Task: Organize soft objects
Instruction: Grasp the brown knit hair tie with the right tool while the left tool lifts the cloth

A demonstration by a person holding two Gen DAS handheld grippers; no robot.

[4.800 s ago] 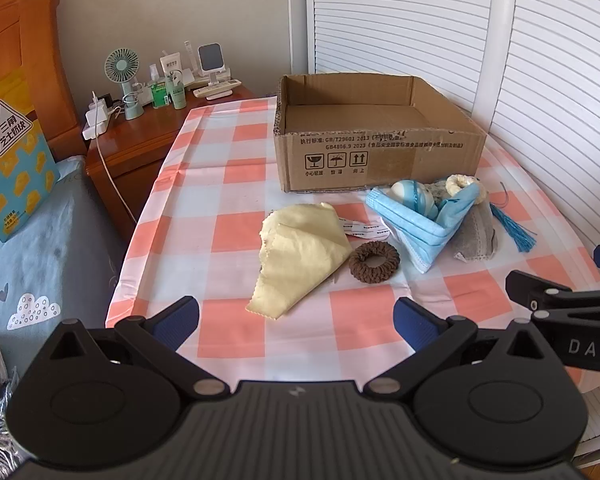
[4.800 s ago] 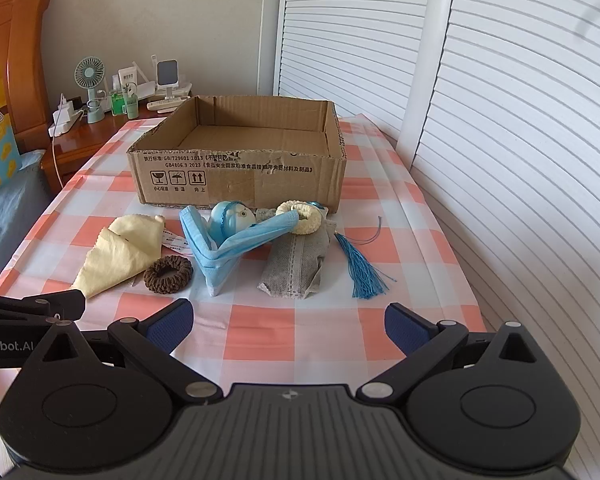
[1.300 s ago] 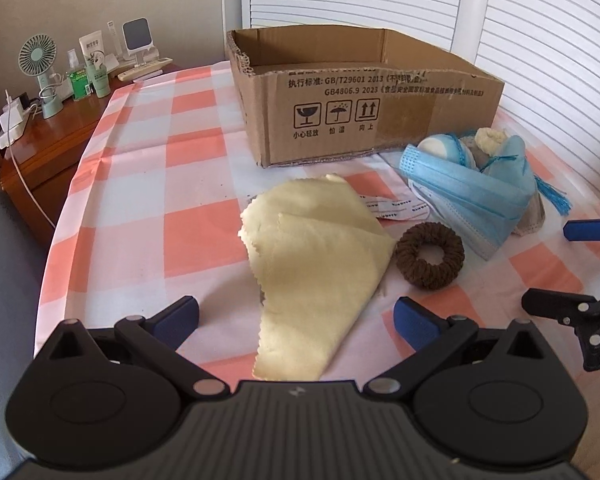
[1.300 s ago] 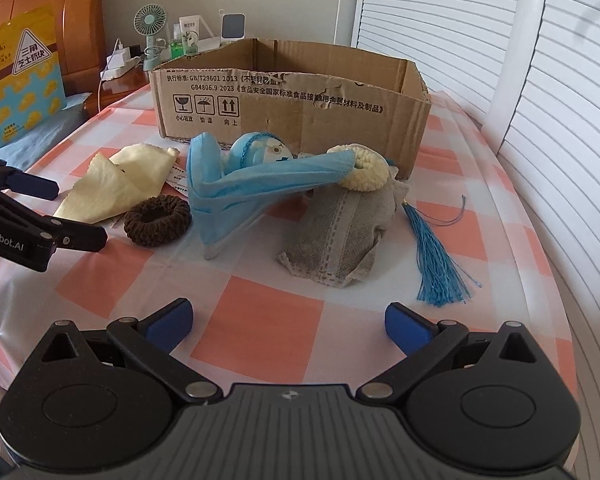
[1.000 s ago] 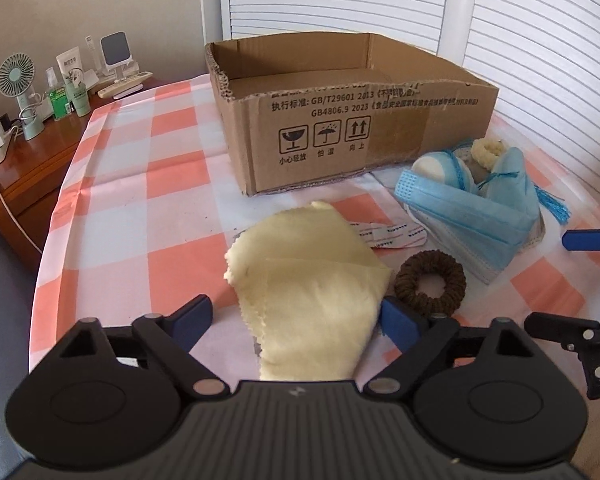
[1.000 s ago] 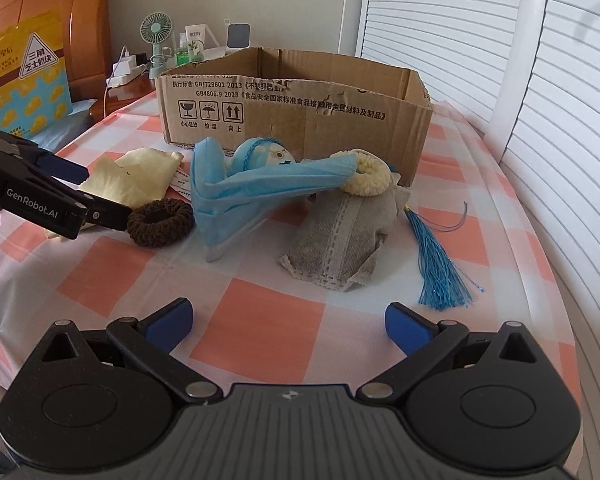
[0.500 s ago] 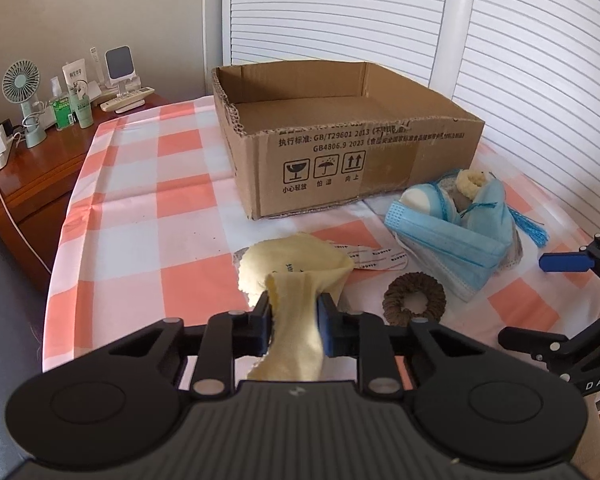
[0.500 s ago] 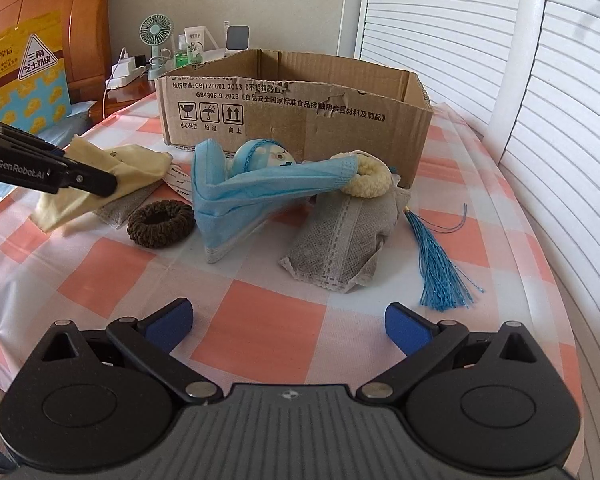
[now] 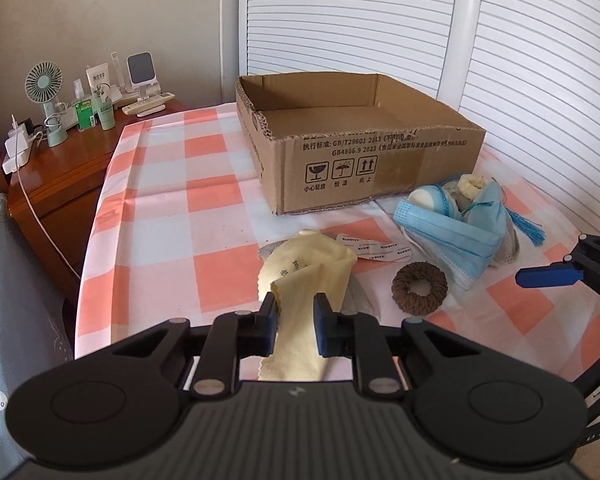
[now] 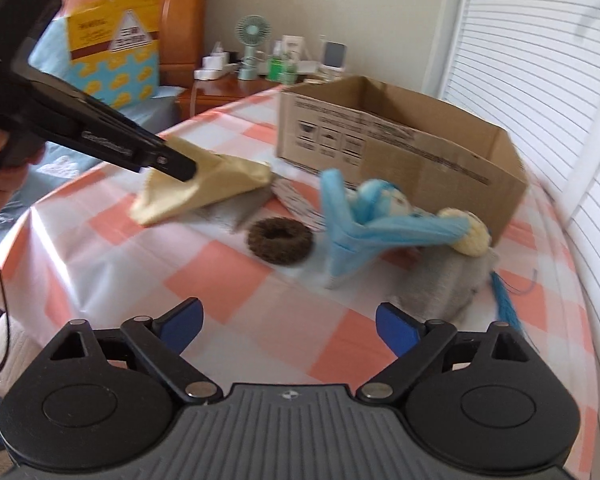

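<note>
Yellow cloth (image 9: pixel 300 276) pinched by left hand-held gripper (image 9: pixel 295 310) over checked tablecloth (image 9: pixel 172 216); right (image 10: pixel 290 322) wide.

Motion blur smears my right wrist view; yellow cloth's (image 9: pixel 300 280) lower end hidden behind my left gripper (image 9: pixel 294 314).

The box (image 9: pixel 356 152) stands on the table (image 9: pixel 172 208). Before the box lie the cloth (image 9: pixel 308 268), the scrunchie (image 9: pixel 419 287) to its right, and the masks (image 9: pixel 452 232) further right. The nightstand (image 9: pixel 56 176) is left of the box.
</note>
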